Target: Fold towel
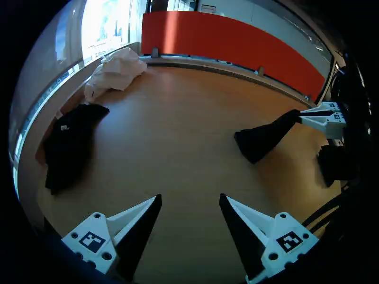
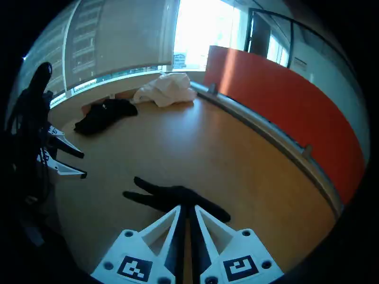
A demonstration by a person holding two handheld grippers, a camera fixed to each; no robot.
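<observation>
Warm wooden tabletop (image 1: 189, 142) is stretching out under both grippers, with sunlight falling across it; the right gripper (image 2: 187, 210) is pressing its two fingers together on an edge of the dark towel (image 2: 175, 196), which is lying bunched and narrow on the wood just ahead of the tips; in the left gripper view that same towel is drooping as a wedge from the pinch down to the table, its lower end resting on the surface; the left gripper (image 1: 189, 196) is hovering with its fingers spread wide and nothing between them, well apart from the towel. Farther out, a second black cloth (image 1: 71, 142) is lying crumpled near the window side, and a white cloth (image 1: 116, 71) is sitting heaped in the corner beyond it; an orange partition (image 1: 237, 42) is running along the far edge. Folding appears to be barely starting: one edge is being gripped, but the towel is neither spread flat nor showing any neat fold; laying it out, taking a second corner with the free gripper and making the folds all seem to be left.
</observation>
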